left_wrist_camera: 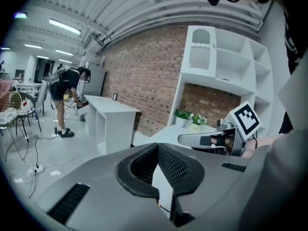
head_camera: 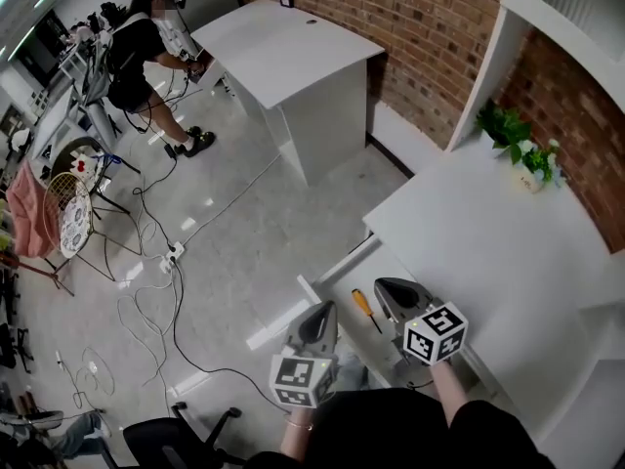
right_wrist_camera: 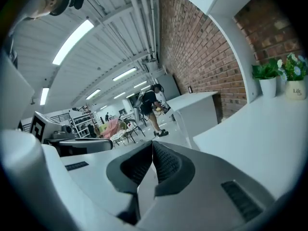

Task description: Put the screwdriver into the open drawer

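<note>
In the head view, the orange-handled screwdriver [head_camera: 365, 310] lies in the open white drawer [head_camera: 337, 274] below the white surface [head_camera: 488, 242]. The left gripper [head_camera: 329, 308] and the right gripper [head_camera: 383, 289] flank it without touching it. The left gripper view shows that gripper's jaws together at the tips with nothing between them. The right gripper view shows the same, jaws together and empty, with the surface stretching past on the right.

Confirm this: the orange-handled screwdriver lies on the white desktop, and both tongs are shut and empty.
Wrong place: the head view shows the orange-handled screwdriver lying in the open drawer instead. The left tongs and right tongs are shut and empty, as you said.
</note>
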A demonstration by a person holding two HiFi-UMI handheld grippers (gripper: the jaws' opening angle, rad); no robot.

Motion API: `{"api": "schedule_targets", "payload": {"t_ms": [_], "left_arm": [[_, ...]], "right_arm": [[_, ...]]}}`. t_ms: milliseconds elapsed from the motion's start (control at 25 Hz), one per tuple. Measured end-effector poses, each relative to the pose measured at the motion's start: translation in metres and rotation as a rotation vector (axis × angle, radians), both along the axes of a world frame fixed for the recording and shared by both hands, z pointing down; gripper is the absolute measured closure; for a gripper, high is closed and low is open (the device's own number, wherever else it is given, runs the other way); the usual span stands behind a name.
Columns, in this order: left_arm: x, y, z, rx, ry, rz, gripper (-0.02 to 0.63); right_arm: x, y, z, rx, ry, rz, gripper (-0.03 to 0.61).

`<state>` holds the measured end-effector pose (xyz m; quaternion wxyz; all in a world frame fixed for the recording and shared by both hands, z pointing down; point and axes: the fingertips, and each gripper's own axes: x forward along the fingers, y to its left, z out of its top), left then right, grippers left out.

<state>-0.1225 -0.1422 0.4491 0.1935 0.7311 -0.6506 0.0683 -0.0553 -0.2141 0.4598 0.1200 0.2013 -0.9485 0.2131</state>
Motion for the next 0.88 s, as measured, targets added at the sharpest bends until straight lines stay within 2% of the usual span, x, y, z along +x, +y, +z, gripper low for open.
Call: {"api": "schedule_targets", "payload": {"t_ms": [440,880], "left_arm": [[-0.010,0.012,-0.063,0.170,-0.019,-0.067,0.605],[-0.019,0.025,-0.094,0.262,-0.050,-0.123,0.604]], "right_arm": [[0.025,-0.003,-0.080,0.142,-0.114,0.026,0.563],[0.062,-0.010,-0.131,0.252,-0.187,0.100,0.563]]}}
